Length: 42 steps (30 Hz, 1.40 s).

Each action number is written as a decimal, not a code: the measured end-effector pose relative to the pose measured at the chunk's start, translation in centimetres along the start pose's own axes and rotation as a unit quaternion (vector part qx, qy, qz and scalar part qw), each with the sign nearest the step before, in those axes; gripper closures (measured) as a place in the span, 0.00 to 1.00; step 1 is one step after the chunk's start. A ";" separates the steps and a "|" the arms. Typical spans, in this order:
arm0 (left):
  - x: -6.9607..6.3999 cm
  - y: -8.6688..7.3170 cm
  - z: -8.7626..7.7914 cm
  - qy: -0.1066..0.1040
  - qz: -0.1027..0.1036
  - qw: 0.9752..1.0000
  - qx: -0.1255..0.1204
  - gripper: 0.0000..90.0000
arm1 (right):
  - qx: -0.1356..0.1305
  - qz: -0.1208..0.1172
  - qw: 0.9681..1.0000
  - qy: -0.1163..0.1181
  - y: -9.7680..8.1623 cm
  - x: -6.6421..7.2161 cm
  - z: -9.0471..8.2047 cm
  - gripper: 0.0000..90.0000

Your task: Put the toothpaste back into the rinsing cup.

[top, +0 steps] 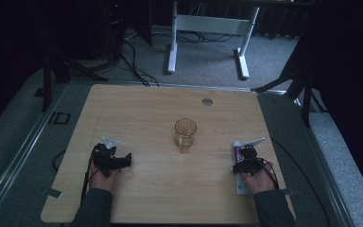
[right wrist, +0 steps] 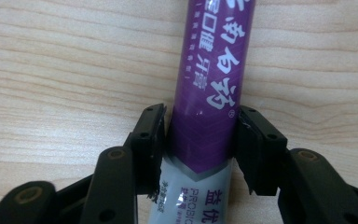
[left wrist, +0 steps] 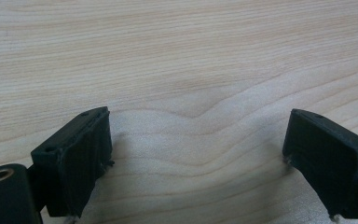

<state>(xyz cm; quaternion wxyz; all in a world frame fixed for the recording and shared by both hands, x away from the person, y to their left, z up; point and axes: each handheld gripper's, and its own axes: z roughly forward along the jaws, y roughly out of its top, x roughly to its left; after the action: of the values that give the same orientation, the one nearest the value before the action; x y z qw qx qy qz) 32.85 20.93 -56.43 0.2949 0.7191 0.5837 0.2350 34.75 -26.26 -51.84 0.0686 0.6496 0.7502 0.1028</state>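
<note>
Purple-white tube pinched between my right gripper jaws, both ends cut off | my left gripper jaws spread over bare wood table | amber glass well ahead, dim

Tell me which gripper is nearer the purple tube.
Right. The right gripper is closed around the purple tube; the left gripper sits open across the table.
</note>
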 end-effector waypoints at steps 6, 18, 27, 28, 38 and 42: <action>0.0 0.0 0.0 0.000 0.000 1.000 0.000 0.09 | 0.000 -0.003 1.000 -0.007 0.1 0.1 0.0 0.63; 0.0 0.0 0.0 0.000 0.000 1.000 0.000 0.09 | -0.009 0.005 1.000 0.003 0.0 -0.3 -0.4 0.78; 0.0 0.0 0.0 0.000 0.000 1.000 0.000 0.09 | -0.041 0.010 0.999 0.003 -0.4 -0.9 -0.6 0.82; 0.0 0.0 0.0 0.000 0.000 1.000 0.000 0.09 | -0.042 0.010 0.999 0.003 -0.4 -1.0 -0.7 0.82; 0.0 0.0 0.0 0.000 0.000 1.000 0.000 0.09 | -0.053 -0.004 0.999 -0.001 -0.3 -0.9 -1.4 0.82; 0.0 0.0 0.0 0.000 0.000 1.000 0.000 0.09 | -0.055 -0.009 0.998 -0.002 -0.2 -0.9 -1.5 0.82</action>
<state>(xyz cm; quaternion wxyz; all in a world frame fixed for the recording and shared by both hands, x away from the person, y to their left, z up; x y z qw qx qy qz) 32.85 20.93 -56.43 0.2952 0.7189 0.5838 0.2350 34.37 -27.24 -50.42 0.1065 0.6383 0.7490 0.1421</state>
